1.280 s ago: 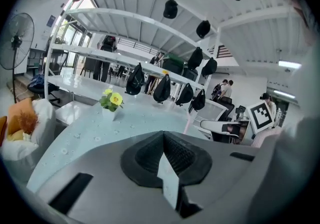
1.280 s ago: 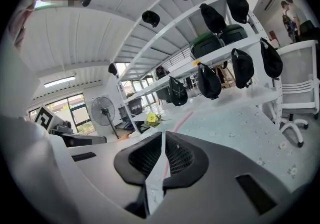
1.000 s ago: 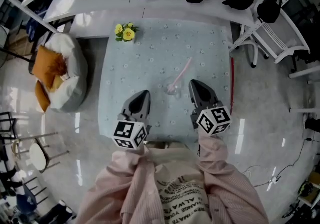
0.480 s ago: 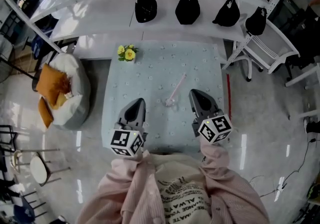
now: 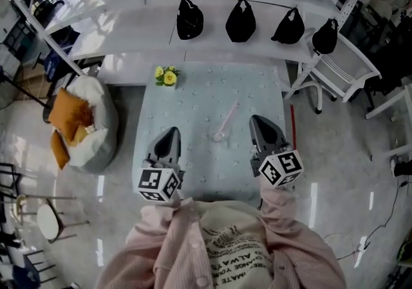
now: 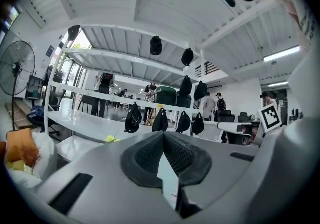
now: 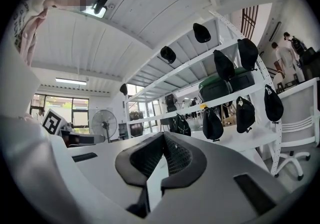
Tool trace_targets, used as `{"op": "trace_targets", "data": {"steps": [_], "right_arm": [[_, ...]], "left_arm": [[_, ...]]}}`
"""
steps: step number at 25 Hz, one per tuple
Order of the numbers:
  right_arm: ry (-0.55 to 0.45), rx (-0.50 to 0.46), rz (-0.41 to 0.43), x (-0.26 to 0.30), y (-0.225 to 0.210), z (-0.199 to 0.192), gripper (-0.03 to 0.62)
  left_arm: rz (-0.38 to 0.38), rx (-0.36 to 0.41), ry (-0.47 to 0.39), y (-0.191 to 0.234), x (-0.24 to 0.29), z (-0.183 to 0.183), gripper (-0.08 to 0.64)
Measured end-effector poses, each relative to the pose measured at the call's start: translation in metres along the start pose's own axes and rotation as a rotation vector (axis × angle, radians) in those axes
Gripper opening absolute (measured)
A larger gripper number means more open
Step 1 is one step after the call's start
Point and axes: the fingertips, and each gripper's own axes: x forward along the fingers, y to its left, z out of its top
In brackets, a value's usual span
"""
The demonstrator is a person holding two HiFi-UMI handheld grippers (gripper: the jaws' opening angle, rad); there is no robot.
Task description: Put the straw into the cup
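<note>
Two grippers: left gripper (image 5: 170, 132) and right gripper (image 5: 259, 120), well apart above the near edge of the table (image 5: 187, 98).
Left jaws: tips pressed together, nothing between them.
Right jaws: tips pressed together, nothing held.
Straw (image 5: 227, 119): pink, slanted, lower end at the clear cup (image 5: 219, 136).
Cup: mid-table, between the grippers and just beyond them.
Flowers (image 5: 166, 76): yellow, far left corner.
</note>
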Motion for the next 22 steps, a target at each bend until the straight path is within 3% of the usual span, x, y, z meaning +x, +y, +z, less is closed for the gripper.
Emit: {"op": "trace_targets", "data": {"steps": [22], "right_arm": [[-0.025,0.004,-0.015,-0.0028,-0.0038,0.0006,0.000]], "left_arm": [[0.037,0.020,-0.008,0.0067,-0.0060,0.0042,0.000]]}}
